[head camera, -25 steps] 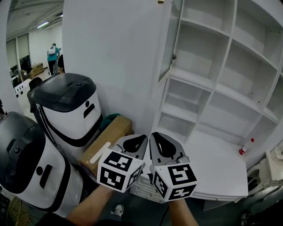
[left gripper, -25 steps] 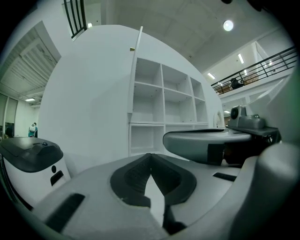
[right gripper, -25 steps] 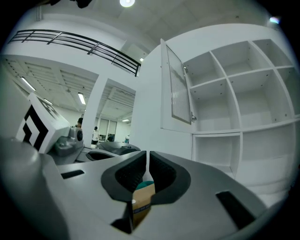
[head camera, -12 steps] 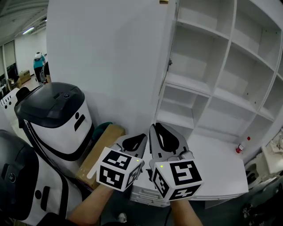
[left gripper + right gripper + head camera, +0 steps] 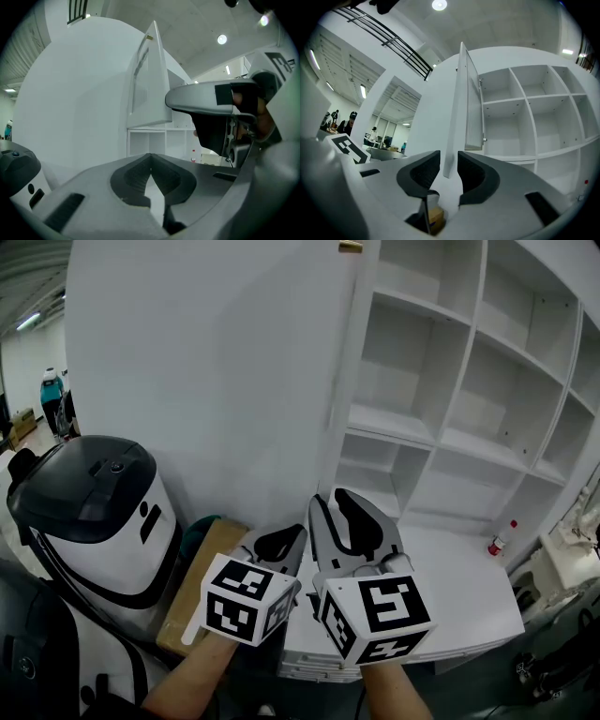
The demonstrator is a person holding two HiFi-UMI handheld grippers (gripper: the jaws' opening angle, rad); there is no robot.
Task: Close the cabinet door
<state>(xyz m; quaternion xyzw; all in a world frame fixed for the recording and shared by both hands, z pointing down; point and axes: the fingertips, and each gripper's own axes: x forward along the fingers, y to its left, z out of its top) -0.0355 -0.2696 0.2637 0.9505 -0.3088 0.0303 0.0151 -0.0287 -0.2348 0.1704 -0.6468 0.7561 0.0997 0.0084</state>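
Note:
The white cabinet point(image 5: 441, 442) has open shelves. Its tall narrow door point(image 5: 343, 381) hangs open, edge-on to me, with a ribbed pane point(image 5: 146, 84). My right gripper point(image 5: 330, 498) points at the door's lower end. Its jaws have just been opening, and in the right gripper view the door's edge point(image 5: 459, 108) runs down into the gap of the right gripper point(image 5: 449, 157) with space on both sides. No pad presses on it. My left gripper point(image 5: 300, 532) sits just left of the right one, and the left gripper point(image 5: 150, 155) has its tips together on nothing.
A black-topped white machine point(image 5: 94, 512) stands at the left, with a cardboard box point(image 5: 202, 577) beside it on the floor. A small red-capped bottle point(image 5: 497, 540) stands on the white countertop point(image 5: 450, 587). A broad white wall panel point(image 5: 206, 381) lies left of the door. A person point(image 5: 49, 390) is far off.
Both grippers have come up and closer to the cabinet, and the view has shifted right. The right gripper's jaws have parted. The door now looks more edge-on.

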